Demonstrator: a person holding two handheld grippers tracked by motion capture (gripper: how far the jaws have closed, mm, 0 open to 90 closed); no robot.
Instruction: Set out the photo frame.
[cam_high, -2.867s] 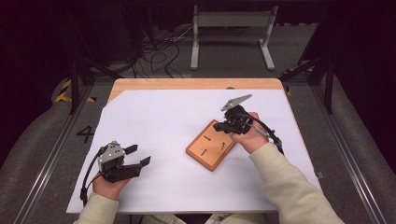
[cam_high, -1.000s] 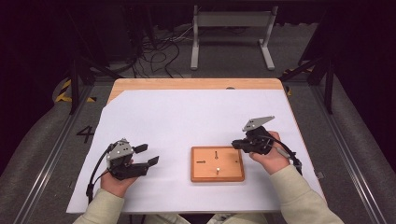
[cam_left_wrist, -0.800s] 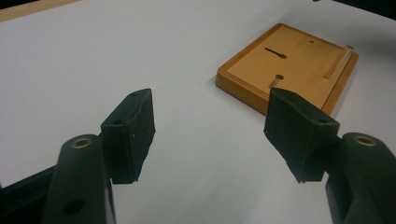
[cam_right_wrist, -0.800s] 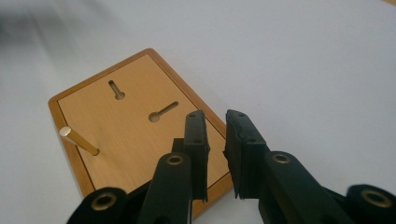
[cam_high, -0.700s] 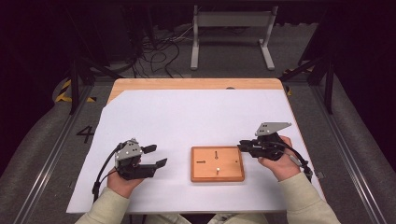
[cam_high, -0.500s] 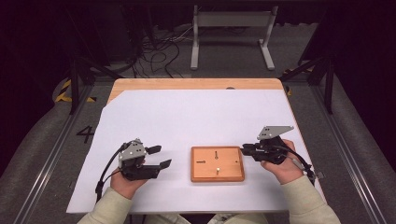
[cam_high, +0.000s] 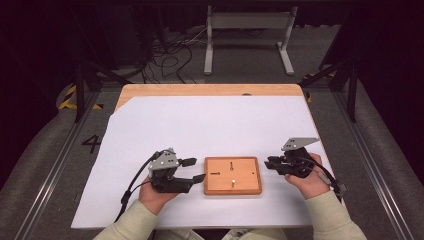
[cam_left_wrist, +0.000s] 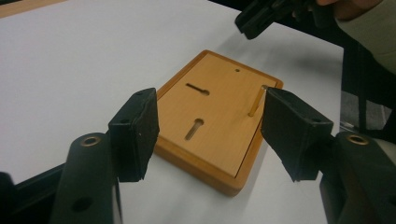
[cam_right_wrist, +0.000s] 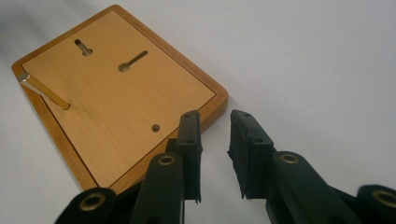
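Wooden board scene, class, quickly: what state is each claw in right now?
Left claw: open, jaws either side of the wooden board's near end, not pressing; just been closing.
Right claw: narrowly open, empty, beside the board; just been opening.

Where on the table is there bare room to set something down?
The far half of the white sheet, beyond the wooden board, is bare. The near strip is crowded: left gripper and right gripper flank the board closely.

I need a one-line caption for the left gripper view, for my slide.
Open left gripper faces a wooden board with two keyhole slots and an upright brass pin, on white paper.
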